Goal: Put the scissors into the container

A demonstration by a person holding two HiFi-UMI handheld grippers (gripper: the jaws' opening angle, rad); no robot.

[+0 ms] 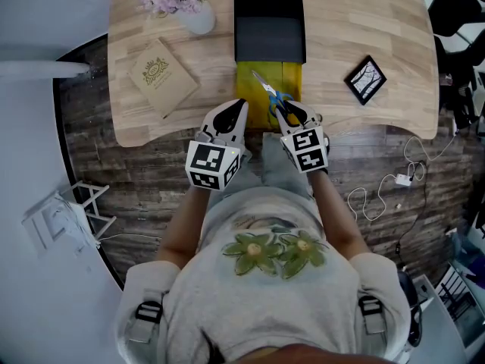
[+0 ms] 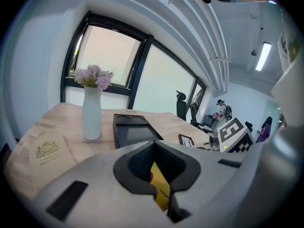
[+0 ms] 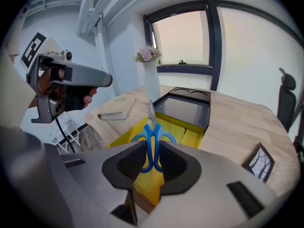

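Note:
Blue-handled scissors [image 1: 270,95] [image 3: 152,137] are held by their handles in my right gripper [image 1: 292,117] [image 3: 151,164], which is shut on them, blades pointing away over a yellow sheet [image 1: 248,83] [image 3: 186,136]. The sheet lies at the table's front edge. Just beyond it sits the black open container [image 1: 269,51] [image 3: 184,109] [image 2: 134,133], with nothing visible inside. My left gripper [image 1: 230,117] [image 2: 154,174] hovers at the table edge left of the yellow sheet, shut with nothing between its fingers.
A white vase of pink flowers [image 1: 197,15] [image 2: 91,118] stands back left, with a tan book [image 1: 161,76] [image 2: 47,152] in front of it. A small framed picture [image 1: 366,79] [image 3: 259,163] lies to the right. The wooden table's front edge [image 1: 182,136] is just ahead of the person's body.

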